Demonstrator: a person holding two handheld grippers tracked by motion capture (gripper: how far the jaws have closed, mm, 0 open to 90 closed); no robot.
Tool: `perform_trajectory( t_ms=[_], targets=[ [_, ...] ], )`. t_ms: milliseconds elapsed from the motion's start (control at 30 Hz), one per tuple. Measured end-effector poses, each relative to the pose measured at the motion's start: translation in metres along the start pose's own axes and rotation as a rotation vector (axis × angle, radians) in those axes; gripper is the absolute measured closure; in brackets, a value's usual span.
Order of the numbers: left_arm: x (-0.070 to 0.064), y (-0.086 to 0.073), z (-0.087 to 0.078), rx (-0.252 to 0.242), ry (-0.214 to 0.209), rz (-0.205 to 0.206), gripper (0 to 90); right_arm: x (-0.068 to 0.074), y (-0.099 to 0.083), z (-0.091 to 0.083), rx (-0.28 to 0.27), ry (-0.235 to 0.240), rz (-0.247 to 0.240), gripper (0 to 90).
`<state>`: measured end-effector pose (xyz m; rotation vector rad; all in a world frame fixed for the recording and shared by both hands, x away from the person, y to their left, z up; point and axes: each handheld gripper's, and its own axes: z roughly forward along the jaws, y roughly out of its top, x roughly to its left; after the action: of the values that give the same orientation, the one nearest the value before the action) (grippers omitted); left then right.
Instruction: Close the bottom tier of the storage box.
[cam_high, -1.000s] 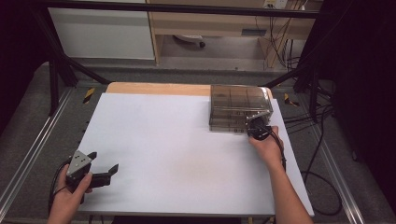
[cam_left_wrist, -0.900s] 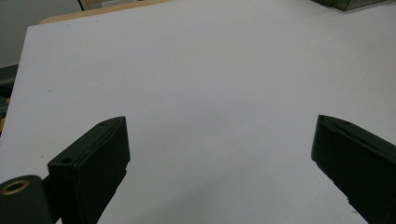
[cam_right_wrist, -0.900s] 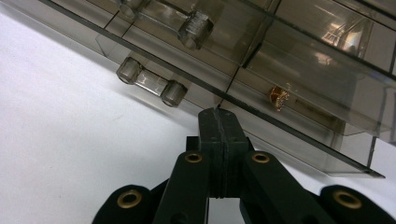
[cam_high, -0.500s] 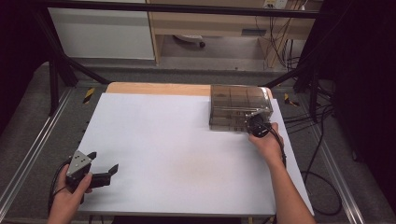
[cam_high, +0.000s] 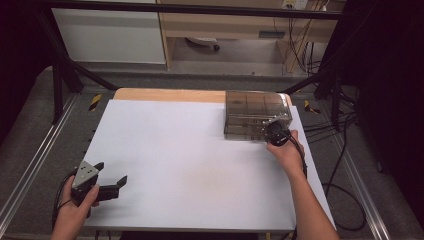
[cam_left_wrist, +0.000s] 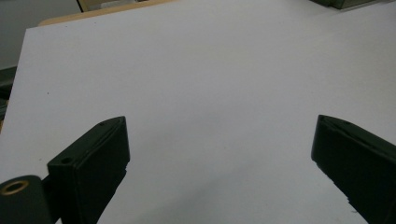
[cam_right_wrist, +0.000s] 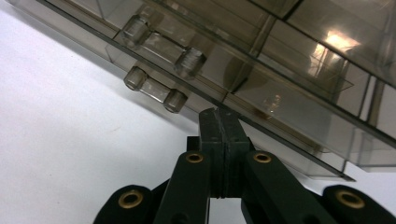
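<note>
You have one table (cam_high: 190, 165) before you, its top covered by a single white sheet with a strip of bare wood showing along the far edge. On it sits one smoky clear plastic box (cam_high: 256, 115), divided into compartments, at the far right corner. Two clear hinge-like knuckles (cam_right_wrist: 159, 70) show on its near side in the right gripper view.

Your right gripper (cam_high: 276, 134) is at the box's near right corner, its jaws pressed together with their tips against the lower edge of the box (cam_right_wrist: 289, 60); whether they pinch that rim, you cannot tell from here.

Your left gripper (cam_high: 111, 181) rests at the near left of the table, well apart from the box, jaws spread wide over bare white sheet.
</note>
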<state>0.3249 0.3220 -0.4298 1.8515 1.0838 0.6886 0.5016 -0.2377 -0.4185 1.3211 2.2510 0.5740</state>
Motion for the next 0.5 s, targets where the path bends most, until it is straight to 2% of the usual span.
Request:
perform_trajectory(
  t_ms=[233,500],
  targets=[
    [0.0007,-0.0004,-0.0009,0.0,0.0,-0.002,4.5,-0.0032,0.0014,-0.002,0.008,-0.005,-0.022,90.0],
    [-0.0001,-0.0004,-0.0008,0.001,0.0,0.002,4.4,0.0013,0.0095,-0.0013,0.011,0.004,-0.047,90.0]
  ],
)
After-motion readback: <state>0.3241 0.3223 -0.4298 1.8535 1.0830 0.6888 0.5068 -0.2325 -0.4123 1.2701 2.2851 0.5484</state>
